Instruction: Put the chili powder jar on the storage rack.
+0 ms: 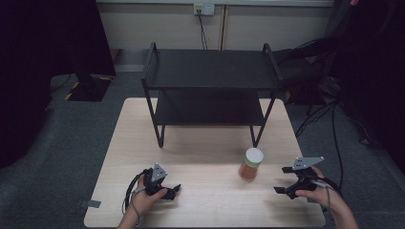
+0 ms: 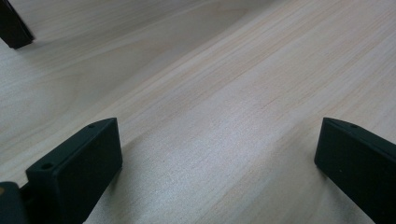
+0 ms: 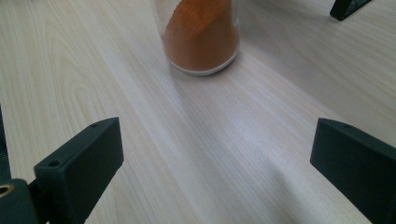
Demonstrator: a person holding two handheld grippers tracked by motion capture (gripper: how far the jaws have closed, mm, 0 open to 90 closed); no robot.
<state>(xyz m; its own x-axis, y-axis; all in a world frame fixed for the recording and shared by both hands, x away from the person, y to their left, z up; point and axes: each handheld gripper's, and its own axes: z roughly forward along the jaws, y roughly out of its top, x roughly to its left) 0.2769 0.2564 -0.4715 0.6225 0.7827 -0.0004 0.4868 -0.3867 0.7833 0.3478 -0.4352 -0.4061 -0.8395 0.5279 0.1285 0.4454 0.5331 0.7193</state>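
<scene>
We see a clear jar of orange powder [image 1: 251, 164] with a white lid standing on the wooden table [image 1: 205, 143], at 5 o'clock from the black 2-tier rack [image 1: 210, 83]. Our right gripper [image 1: 282, 180] sits near it at 4 o'clock, jaws spread wide around nothing. Our left gripper [image 1: 177, 190] rests at 8 o'clock from the jar, jaws likewise spread.

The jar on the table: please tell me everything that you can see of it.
The jar is clear, looks like glass or plastic, has a white lid and holds orange powder, heaped higher on one side. It stands upright on the wooden table, in front of the black shelf, near its right front leg. Nothing grips it; the open right gripper faces it.
</scene>
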